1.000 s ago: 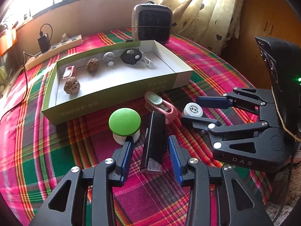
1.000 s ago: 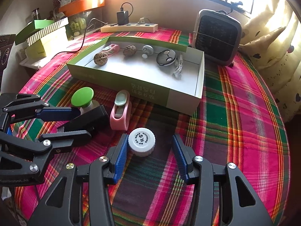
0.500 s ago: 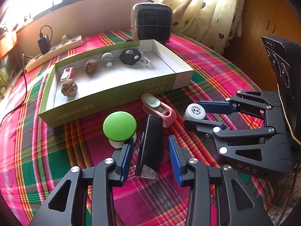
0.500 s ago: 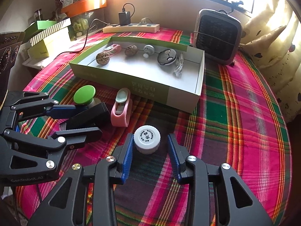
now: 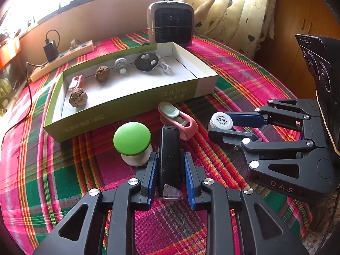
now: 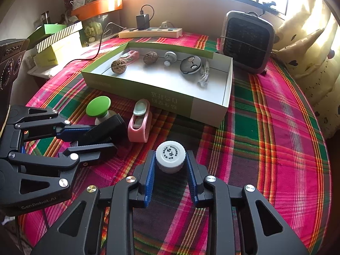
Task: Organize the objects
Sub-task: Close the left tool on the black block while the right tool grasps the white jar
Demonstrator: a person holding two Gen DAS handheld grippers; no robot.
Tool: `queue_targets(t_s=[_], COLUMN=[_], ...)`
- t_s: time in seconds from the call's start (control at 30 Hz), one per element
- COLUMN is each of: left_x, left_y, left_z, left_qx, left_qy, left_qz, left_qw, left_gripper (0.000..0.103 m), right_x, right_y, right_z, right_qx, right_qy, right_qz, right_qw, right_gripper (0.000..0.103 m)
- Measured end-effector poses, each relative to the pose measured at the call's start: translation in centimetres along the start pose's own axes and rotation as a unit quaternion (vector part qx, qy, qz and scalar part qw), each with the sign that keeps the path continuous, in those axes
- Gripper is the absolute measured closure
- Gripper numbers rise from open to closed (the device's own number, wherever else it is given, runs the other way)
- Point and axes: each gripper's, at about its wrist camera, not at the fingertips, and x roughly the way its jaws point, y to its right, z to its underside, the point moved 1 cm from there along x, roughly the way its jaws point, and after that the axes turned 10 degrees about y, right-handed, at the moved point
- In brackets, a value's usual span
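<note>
Both tools are closing at once. Left tool [image 5: 170,165] has its pads either side of the black rectangular device [image 5: 170,155], which lies lengthwise on the counter [image 5: 63,180]; pads look pressed to its flanks. Right tool [image 6: 171,167] straddles the white bottle cap [image 6: 170,156], pads touching its ribbed rim, near-centre of the plaid cloth. Risks: the black device is long and gripped toward its near end, so the far end prob. droops or pivots on lift, and could knock the green-topped mushroom-shaped thing [image 5: 132,140] just beside it on the left, or the pink clip-like item [image 5: 178,119] touching or nearly touching its far end. The cap is short and round w/ a ribbed edge; the pads catch only its sides, so it may squirt out or tilt if the squeeze is off-centre. Both tools sit near each other, so lifting both toward the green-walled box [image 5: 131,108] at the same time risks their frames clashing. The box's near wall stands btwn the things and the white floor, and a low carry would snag it. Pose: each tool angles steeply down toward the counter, fingers pointing away toward the box, the left one left of the right, roughly parallel.
</note>
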Motion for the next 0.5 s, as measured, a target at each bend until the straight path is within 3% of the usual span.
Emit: queue_targets(t_s=[0.5], left_x=[-0.09], left_y=[-0.04], left_z=[0.03], left_qx=[-0.002], left_qy=[0.001], left_qz=[0.001], left_qw=[1.0], left_gripper=[0.081], right_x=[0.02], right_y=[0.04], right_z=[0.02], right_qx=[-0.001], right_qy=[0.0], right_qz=[0.001], right_qw=[1.0], right_gripper=[0.074])
